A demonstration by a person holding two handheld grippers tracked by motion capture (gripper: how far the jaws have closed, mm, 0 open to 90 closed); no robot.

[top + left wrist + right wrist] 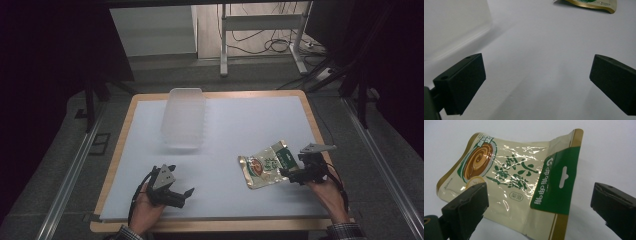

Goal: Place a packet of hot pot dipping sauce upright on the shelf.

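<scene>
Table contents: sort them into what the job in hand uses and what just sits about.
In the job:
snack pouch, between the open jaws of the right gripper

Lying about:
clear plastic container, untouched
left gripper, open over bare table

1. A clear plastic container (183, 118) stands at the desk's (250, 115) far side.
2. A snack pouch (267, 164) lies just beside the right gripper (296, 173).
3. The left gripper (181, 195) rests well apart, jaws spread.

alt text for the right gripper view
A cream and green snack pouch lies on a white table, its green header end curling up. The right gripper has its two black jaws spread wide at the near edge of the pouch, not gripping it.
</scene>
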